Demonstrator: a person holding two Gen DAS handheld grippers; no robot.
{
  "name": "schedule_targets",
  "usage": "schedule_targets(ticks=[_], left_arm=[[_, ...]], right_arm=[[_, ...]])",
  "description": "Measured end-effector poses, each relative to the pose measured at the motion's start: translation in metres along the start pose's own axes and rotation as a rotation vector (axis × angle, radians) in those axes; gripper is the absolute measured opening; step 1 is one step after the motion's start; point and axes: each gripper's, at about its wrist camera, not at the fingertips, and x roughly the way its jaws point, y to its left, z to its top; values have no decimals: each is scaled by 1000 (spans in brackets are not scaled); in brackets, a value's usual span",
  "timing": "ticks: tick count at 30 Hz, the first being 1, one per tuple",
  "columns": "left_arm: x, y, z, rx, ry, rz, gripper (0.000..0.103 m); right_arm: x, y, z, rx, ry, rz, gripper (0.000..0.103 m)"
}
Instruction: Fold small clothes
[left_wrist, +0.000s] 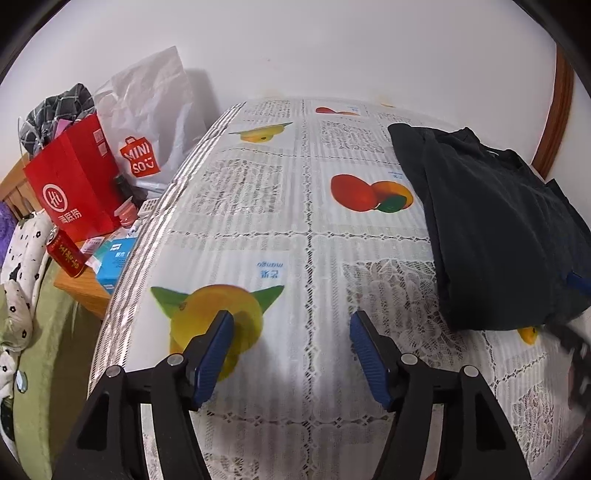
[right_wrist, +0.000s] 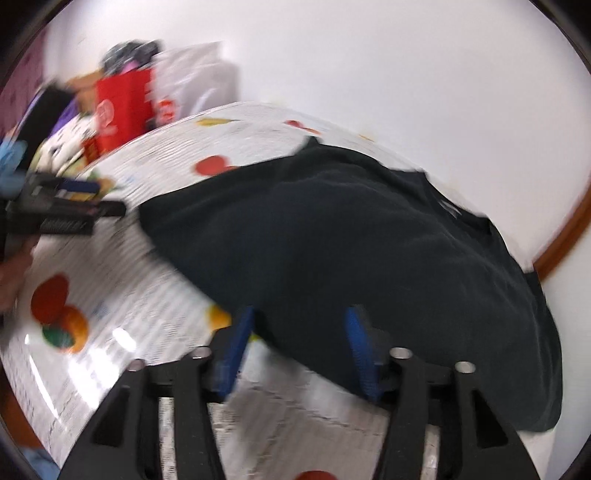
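A dark navy garment (left_wrist: 491, 229) lies folded in a thick heap on the right of the table; in the right wrist view the garment (right_wrist: 351, 251) fills the middle. My left gripper (left_wrist: 291, 317) hovers over bare tablecloth left of the garment, open, with nothing between its blue pads. My right gripper (right_wrist: 299, 314) is open at the garment's near edge; the cloth shows in the gap and the pads do not press on it. The right wrist view is blurred. The left gripper (right_wrist: 74, 206) also shows there at the far left, held by a hand.
The table carries a lace-and-fruit print cloth (left_wrist: 258, 221) and stands against a white wall. Left of it, a low wooden stand holds a red paper bag (left_wrist: 74, 184), a white shopping bag (left_wrist: 147, 122), a red can (left_wrist: 66, 254) and small boxes. Bedding (left_wrist: 22, 266) lies beyond.
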Motion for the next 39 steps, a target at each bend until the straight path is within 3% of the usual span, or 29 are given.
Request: schedule_targets(ticks=[6, 13, 16, 17, 20, 23, 26, 32, 36, 39], left_arm=[[-1, 6, -5, -11, -15, 2, 68], [0, 9, -6, -18, -15, -12, 71], [0, 10, -6, -25, -15, -22, 72], [0, 10, -6, -27, -15, -24, 72], [1, 10, -6, -26, -15, -23, 72], [1, 10, -6, -25, -14, -22, 73], [1, 10, -7, -24, -13, -17, 74], [1, 11, -7, -24, -11, -8, 76], [1, 9, -6, -20, -9, 6, 77], [0, 7, -6, -16, -9, 16, 77]], right_arm=[[15, 57, 17, -188, -41, -47, 63], [44, 74, 46, -255, -30, -99, 62], [54, 73, 58, -232, -17, -86, 42], [60, 75, 61, -229, -11, -87, 30], [64, 73, 69, -197, -21, -103, 18], [54, 46, 80, -43, -42, 0, 16], [28, 7, 89, 97, -132, 70, 16], [-28, -116, 81, 429, -297, 38, 14], [-48, -199, 34, 640, -341, -55, 14], [-50, -235, -11, 723, -307, -114, 14]])
